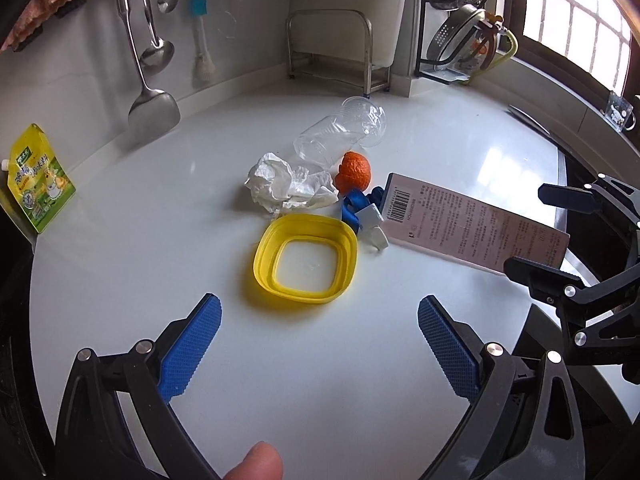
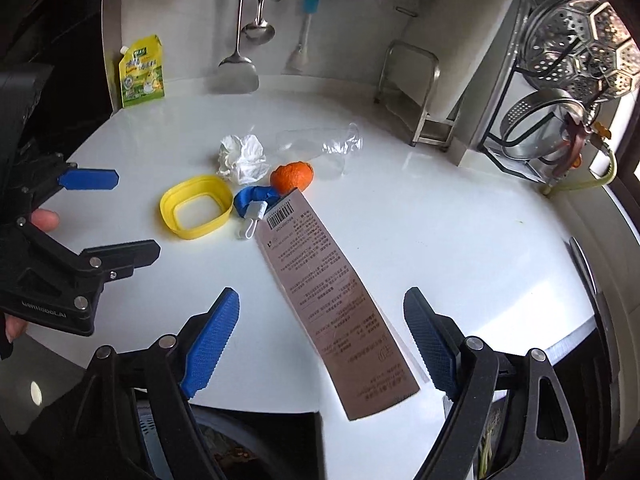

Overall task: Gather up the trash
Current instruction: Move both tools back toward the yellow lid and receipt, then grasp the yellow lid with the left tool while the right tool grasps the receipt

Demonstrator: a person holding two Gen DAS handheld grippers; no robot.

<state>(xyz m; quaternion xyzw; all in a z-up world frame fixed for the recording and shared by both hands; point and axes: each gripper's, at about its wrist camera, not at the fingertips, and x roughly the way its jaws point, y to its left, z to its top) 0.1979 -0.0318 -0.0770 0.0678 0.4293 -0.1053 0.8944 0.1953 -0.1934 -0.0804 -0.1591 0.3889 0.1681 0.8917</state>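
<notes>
Trash lies grouped on the white counter (image 1: 160,240): a crumpled tissue (image 1: 280,184), a crushed clear bottle (image 1: 340,132), orange peel (image 1: 354,170), a blue strap with a white clip (image 1: 356,210), a yellow square ring lid (image 1: 266,268) and a long pink printed card (image 1: 472,228). My left gripper (image 1: 320,320) hovers open just short of the yellow lid (image 2: 168,208), holding nothing. My right gripper (image 2: 322,296) is open too. The pink card (image 2: 320,288) lies between its fingers untouched, its near end over the counter's front edge. Each gripper shows in the other's view (image 2: 136,214) (image 1: 524,230).
A yellow-green pouch (image 1: 38,180) leans at the back left. Ladles and a spatula (image 1: 154,112) hang on the wall. A metal stand (image 1: 332,48) and a dish rack with a steamer basket (image 2: 580,52) fill the back right. A dark round container (image 2: 240,440) sits below the counter's edge.
</notes>
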